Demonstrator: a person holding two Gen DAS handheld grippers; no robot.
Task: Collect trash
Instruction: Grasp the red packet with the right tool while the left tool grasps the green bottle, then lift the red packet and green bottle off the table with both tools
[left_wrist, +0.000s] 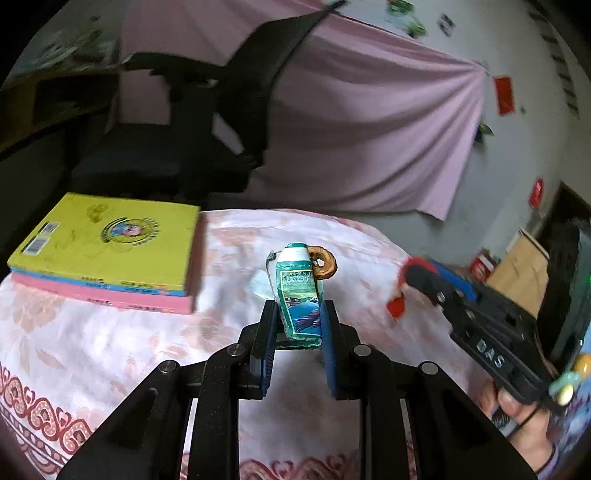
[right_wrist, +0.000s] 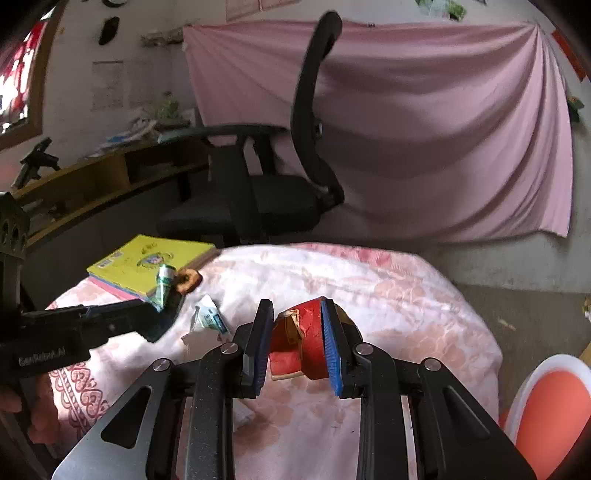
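Note:
My left gripper (left_wrist: 298, 314) is shut on a green and white wrapper (left_wrist: 299, 295) and holds it above the floral tablecloth (left_wrist: 110, 350). It also shows in the right wrist view (right_wrist: 162, 306), with the wrapper (right_wrist: 164, 282) in it. My right gripper (right_wrist: 297, 321) is shut on a crumpled red packet (right_wrist: 306, 339); it shows at the right of the left wrist view (left_wrist: 406, 280). A brown dried ring-shaped scrap (left_wrist: 325, 263) lies just behind the green wrapper. A crumpled white and green wrapper (right_wrist: 207, 321) lies on the cloth left of my right gripper.
A stack of books, yellow on top (left_wrist: 110, 243), lies at the table's far left. A black office chair (right_wrist: 258, 184) stands behind the table before a pink hanging cloth (right_wrist: 443, 129). An orange and white round container (right_wrist: 550, 406) is at the lower right.

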